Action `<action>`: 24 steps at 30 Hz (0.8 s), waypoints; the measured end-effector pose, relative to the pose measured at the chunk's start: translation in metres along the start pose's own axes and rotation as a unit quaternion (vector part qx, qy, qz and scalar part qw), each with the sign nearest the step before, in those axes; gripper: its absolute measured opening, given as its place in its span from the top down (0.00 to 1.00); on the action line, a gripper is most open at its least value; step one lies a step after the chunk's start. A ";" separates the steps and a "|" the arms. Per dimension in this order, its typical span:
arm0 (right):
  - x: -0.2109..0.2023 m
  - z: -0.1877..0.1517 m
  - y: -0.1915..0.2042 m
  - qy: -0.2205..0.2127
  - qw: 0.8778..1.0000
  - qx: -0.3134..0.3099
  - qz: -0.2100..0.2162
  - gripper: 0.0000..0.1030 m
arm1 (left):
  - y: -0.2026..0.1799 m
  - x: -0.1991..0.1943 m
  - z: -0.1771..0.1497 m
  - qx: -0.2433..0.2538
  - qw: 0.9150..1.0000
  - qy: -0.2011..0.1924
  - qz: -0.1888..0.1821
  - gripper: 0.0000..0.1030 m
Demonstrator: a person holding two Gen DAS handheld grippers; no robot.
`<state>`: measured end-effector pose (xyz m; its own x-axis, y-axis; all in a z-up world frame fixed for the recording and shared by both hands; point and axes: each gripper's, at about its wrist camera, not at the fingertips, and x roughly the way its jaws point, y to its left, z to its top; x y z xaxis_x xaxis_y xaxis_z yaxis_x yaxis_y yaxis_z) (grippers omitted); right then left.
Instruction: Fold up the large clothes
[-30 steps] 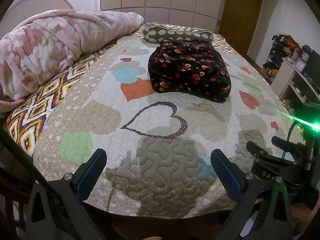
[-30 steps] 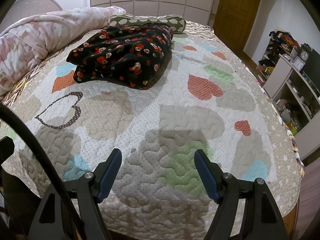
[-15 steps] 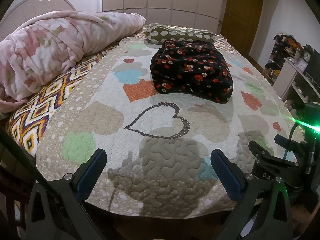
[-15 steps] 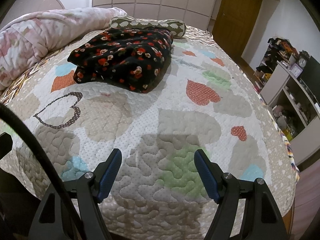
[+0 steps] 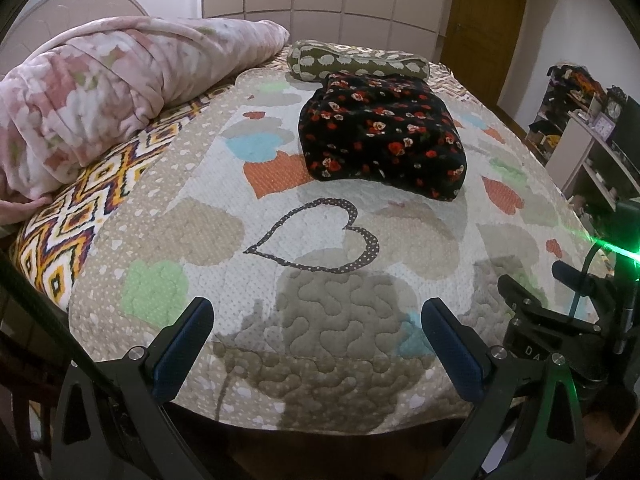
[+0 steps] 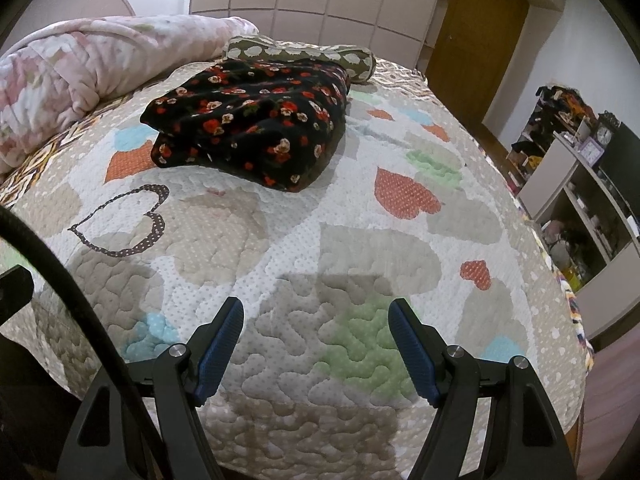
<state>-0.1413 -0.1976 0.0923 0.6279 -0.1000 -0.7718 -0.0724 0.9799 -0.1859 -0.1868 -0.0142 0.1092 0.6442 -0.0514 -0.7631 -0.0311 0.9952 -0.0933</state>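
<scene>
Left gripper [image 5: 316,344] and right gripper [image 6: 316,344] hover over the foot of the heart-patterned quilt [image 6: 360,240], fingers spread wide and empty; farther up, a folded black floral garment [image 5: 380,140] lies against an olive bolster pillow [image 5: 356,62], beside a pink blanket [image 5: 100,92]

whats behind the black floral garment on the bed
An olive bolster pillow with pale cloud shapes lies right behind the black floral garment, against its far edge. Whatever the garment covers on the quilt is hidden.
</scene>
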 end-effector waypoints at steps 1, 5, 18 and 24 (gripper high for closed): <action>0.000 0.000 0.000 -0.001 1.000 -0.001 -0.001 0.23 | 0.000 0.000 0.000 0.001 1.000 0.000 0.000 0.00; -0.001 0.001 0.001 -0.004 1.000 -0.004 -0.004 0.23 | -0.001 0.000 0.000 0.001 1.000 -0.001 -0.002 0.00; -0.001 0.002 0.004 -0.004 1.000 -0.006 -0.002 0.23 | -0.001 0.002 0.001 -0.002 1.000 0.010 -0.009 0.00; -0.001 0.002 0.003 -0.004 1.000 -0.007 -0.002 0.23 | 0.000 0.002 0.000 -0.002 1.000 0.011 -0.011 0.00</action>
<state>-0.1408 -0.1938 0.0936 0.6347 -0.1016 -0.7660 -0.0805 0.9772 -0.1963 -0.1851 -0.0147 0.1079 0.6284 -0.0746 -0.7743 -0.0198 0.9935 -0.1118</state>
